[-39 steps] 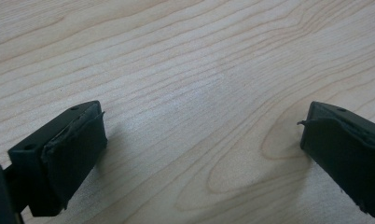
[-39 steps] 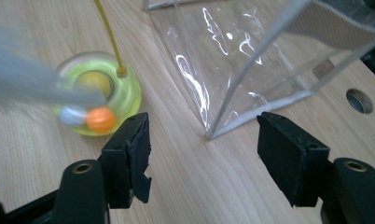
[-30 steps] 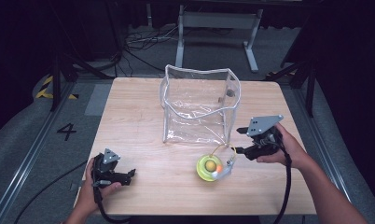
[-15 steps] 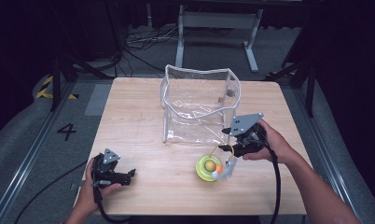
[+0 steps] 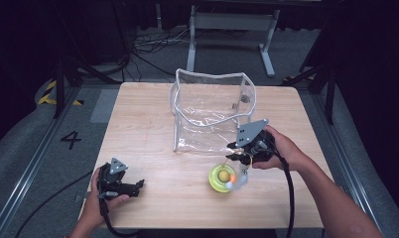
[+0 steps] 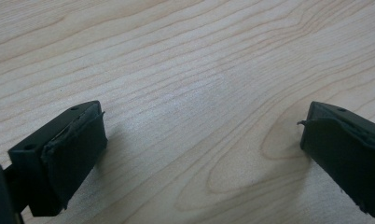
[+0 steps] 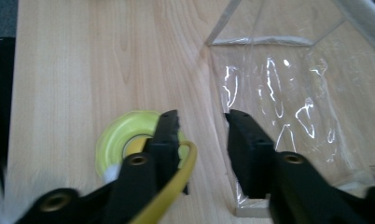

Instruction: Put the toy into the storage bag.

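Wide open wood across the left half of the table (image 5: 138,124), nothing between the left gripper (image 5: 133,186) near the front edge and the far side; in its own view, bare grain (image 6: 195,93) lies between its parted jaws. On the right, it's tight: the clear plastic bag (image 5: 212,111) stands mid-table, and the right gripper (image 7: 202,126), jaws apart, sits just beside its near wall, with the yellow-green ring (image 5: 222,177) just in front. Behind the bag, a bare strip runs along the far edge.

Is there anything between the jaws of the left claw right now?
No. In the left gripper view the left claw stands wide open over bare wooden table.
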{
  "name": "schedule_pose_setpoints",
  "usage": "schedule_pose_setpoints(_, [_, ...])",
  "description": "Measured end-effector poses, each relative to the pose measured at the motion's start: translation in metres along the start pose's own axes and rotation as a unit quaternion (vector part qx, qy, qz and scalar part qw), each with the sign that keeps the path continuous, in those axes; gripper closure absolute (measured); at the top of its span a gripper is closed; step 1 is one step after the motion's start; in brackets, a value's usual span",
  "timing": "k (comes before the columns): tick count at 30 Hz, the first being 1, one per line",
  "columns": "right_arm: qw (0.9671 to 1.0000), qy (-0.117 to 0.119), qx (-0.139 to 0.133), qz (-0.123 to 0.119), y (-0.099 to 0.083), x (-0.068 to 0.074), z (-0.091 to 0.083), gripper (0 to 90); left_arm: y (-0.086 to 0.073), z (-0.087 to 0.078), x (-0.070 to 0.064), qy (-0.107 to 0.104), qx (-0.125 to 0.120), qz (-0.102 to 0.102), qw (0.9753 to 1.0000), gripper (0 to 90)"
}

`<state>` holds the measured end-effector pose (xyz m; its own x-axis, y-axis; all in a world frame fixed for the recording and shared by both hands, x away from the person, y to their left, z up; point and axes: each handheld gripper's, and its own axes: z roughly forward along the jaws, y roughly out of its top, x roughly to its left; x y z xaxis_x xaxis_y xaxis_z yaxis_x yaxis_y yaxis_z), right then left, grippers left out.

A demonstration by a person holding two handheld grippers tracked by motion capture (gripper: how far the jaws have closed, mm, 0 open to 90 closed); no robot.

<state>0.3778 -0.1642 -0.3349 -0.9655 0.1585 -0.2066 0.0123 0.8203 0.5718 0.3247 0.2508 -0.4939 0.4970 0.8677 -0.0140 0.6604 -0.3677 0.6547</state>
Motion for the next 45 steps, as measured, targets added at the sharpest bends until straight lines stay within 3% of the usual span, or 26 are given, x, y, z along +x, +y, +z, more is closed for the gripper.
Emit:
schedule_pose_setpoints(2, [0.9999, 0.001, 0.011, -0.008, 0.001, 0.001, 0.000, 79.6, 0.000, 0.000, 0.000, 0.000, 0.000, 0.000, 1.0000, 0.5])
schedule_pose_setpoints(6, [0.9993, 0.006, 0.036, -0.005, 0.003, 0.000, -0.001, 77.8, 0.000, 0.000, 0.000, 0.000, 0.000, 0.000, 1.0000, 0.5])
schedule_pose_setpoints(8, [0.9992, 0.005, 0.041, -0.006, 0.004, 0.001, -0.001, 80.6, 0.000, 0.000, 0.000, 0.000, 0.000, 0.000, 1.0000, 0.6])
schedule_pose_setpoints(9, [0.9990, 0.005, 0.044, -0.005, 0.005, 0.000, -0.001, 87.0, 0.000, 0.000, 0.000, 0.000, 0.000, 0.000, 1.0000, 0.6])
schedule_pose_setpoints(15, [0.9983, 0.008, 0.059, 0.001, 0.009, -0.001, -0.005, 87.7, 0.000, 0.000, 0.000, -0.001, 0.000, -0.001, 1.0000, 0.6])
schedule_pose_setpoints(22, [0.9964, -0.010, 0.083, 0.015, 0.009, -0.001, -0.013, 87.9, 0.000, 0.000, 0.000, 0.000, 0.000, 0.002, 1.0000, 0.6])
schedule_pose_setpoints(27, [0.9953, -0.016, 0.090, 0.031, 0.003, -0.003, -0.026, 87.9, 0.000, 0.000, 0.001, -0.002, 0.001, 0.004, 1.0000, 0.6])
schedule_pose_setpoints(29, [0.9947, -0.020, 0.089, 0.048, -0.001, -0.006, -0.033, 87.9, 0.000, 0.000, 0.001, -0.002, 0.001, 0.005, 1.0000, 0.6])
schedule_pose_setpoints(45, [0.9888, -0.058, 0.110, 0.083, -0.029, -0.021, -0.080, 87.9, 0.000, 0.000, 0.001, -0.001, 0.000, 0.005, 1.0000, 0.6])
